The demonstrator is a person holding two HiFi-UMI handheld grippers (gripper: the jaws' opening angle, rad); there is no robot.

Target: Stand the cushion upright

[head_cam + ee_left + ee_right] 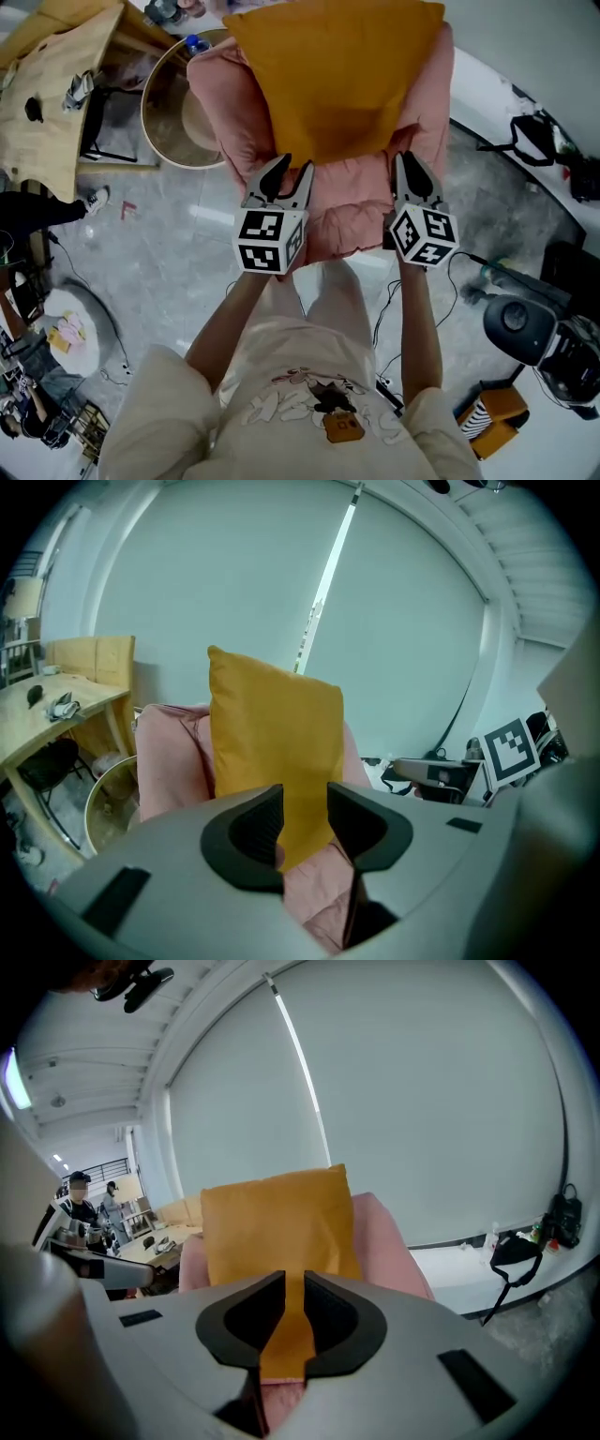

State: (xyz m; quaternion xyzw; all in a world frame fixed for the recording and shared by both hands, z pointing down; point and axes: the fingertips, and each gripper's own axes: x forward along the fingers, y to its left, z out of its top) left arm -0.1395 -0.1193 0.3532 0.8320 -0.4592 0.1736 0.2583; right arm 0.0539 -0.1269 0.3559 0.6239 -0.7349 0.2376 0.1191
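A mustard-yellow cushion leans against the back of a pink armchair, its lower edge towards me. My left gripper is shut on the cushion's lower left corner; in the left gripper view the yellow fabric fills the gap between the dark pads. At the lower right corner my right gripper is shut on the cushion, and a thin strip of fabric is pinched between its nearly touching pads. The cushion rises tall above the jaws in both gripper views.
A round metal-rimmed tub stands left of the armchair, with a water bottle behind it. A wooden table is at far left. Black equipment and cables lie on the floor at right. A white ledge runs behind.
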